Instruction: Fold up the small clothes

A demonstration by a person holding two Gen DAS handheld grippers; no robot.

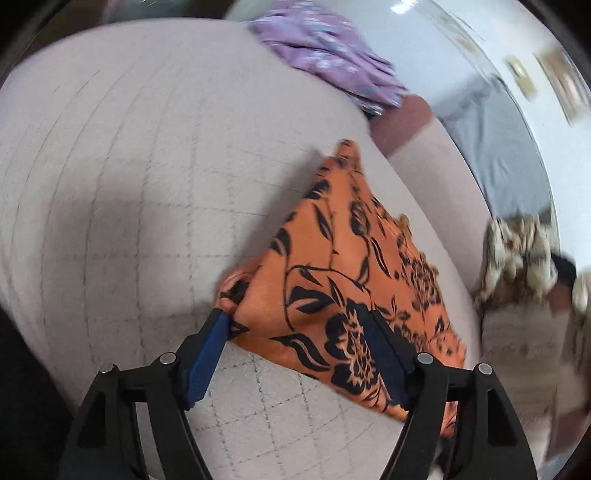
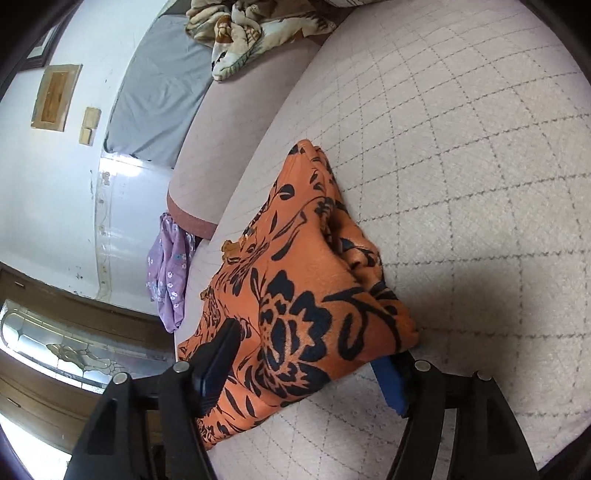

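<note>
A folded orange garment with a black flower print (image 1: 332, 280) (image 2: 295, 280) lies in a thick bundle on the pale quilted bed cover (image 1: 129, 184) (image 2: 461, 147). In the left wrist view my left gripper (image 1: 295, 321) stands open around the garment's near corner, its blue pads on either side without squeezing the cloth. From the opposite end my right gripper (image 2: 306, 347) also stands open. Its left finger rests over the cloth, and its right finger is partly tucked under the bundle's edge. Neither gripper grips the garment.
A purple flowered garment (image 1: 325, 55) (image 2: 170, 277) hangs at the bed's edge. A crumpled cream and brown blanket (image 1: 517, 251) (image 2: 251, 29) lies on a lower mattress beside a grey mat (image 1: 498, 147) (image 2: 162, 85). A white wall and a wooden door (image 2: 74, 350) lie beyond.
</note>
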